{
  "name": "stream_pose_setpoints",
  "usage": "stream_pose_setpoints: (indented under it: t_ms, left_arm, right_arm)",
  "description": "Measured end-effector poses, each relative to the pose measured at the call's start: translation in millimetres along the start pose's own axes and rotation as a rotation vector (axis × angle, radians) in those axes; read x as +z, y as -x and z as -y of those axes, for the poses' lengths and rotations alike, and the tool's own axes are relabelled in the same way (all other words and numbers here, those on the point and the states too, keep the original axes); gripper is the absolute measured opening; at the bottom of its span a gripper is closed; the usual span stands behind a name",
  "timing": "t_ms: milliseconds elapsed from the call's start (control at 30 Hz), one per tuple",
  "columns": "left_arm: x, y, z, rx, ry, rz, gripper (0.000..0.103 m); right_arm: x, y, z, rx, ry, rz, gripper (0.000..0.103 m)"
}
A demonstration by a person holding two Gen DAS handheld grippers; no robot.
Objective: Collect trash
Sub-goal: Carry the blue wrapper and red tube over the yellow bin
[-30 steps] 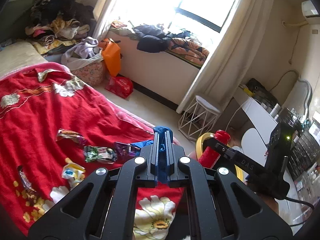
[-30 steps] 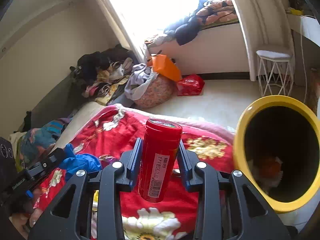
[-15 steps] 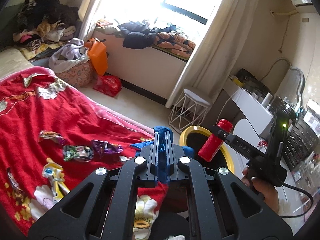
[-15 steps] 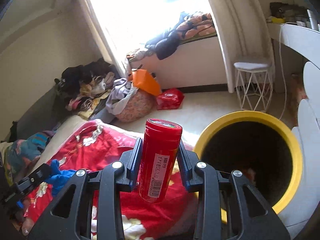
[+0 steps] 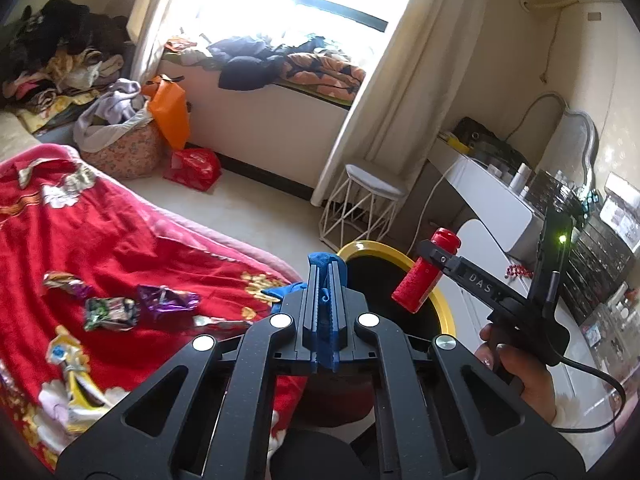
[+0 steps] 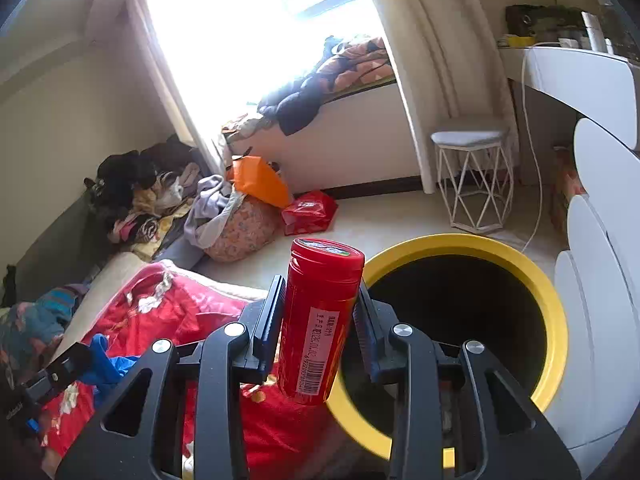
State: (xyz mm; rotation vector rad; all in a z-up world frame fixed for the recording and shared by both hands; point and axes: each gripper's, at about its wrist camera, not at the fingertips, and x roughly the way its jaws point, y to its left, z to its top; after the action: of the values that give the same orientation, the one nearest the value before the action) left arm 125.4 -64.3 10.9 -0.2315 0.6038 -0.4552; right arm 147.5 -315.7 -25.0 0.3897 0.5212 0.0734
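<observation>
The right gripper (image 6: pixel 320 322) has its jaws clamped on the sides of a red canister (image 6: pixel 318 320), gripped around its lower half, so most of its length stands above the pads; if the grip slackens or the hand tips before the canister is squarely over the yellow-rimmed bin (image 6: pixel 532 280), it could pivot, strike the rim and bounce onto the floor or back onto the red bedspread (image 6: pixel 168 308). In the right wrist view the canister sits just left of the bin's mouth, overlapping its near-left rim, so I judge a release now to be risky. The canister is a smooth red cylinder with a stepped screw lid and a barcode label, hard and slippery by the look of it. The left gripper (image 5: pixel 325 280) has its jaws shut flat on a crumpled blue wrapper (image 5: pixel 322 260), which pokes out beyond the tips, just short of the bin's near rim; being light and limp, it may cling to the pads or drift wide when let go. The two grippers crowd the same opening, and a knock between them could shake either load loose. Farther from the bin, on the bedspread, several foil wrappers (image 5: pixel 112 312) and a yellow packet (image 5: pixel 70 364) lie uncollected.
</observation>
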Motion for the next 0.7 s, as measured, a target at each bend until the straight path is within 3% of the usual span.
stream_pose_setpoints:
  t_ms: [700]
  left_arm:
    - [-5, -75, 61, -0.088, -0.097, -0.084, 0.002]
  right_arm:
    - [1, 0, 76, -0.172, -0.087, 0.038, 0.032]
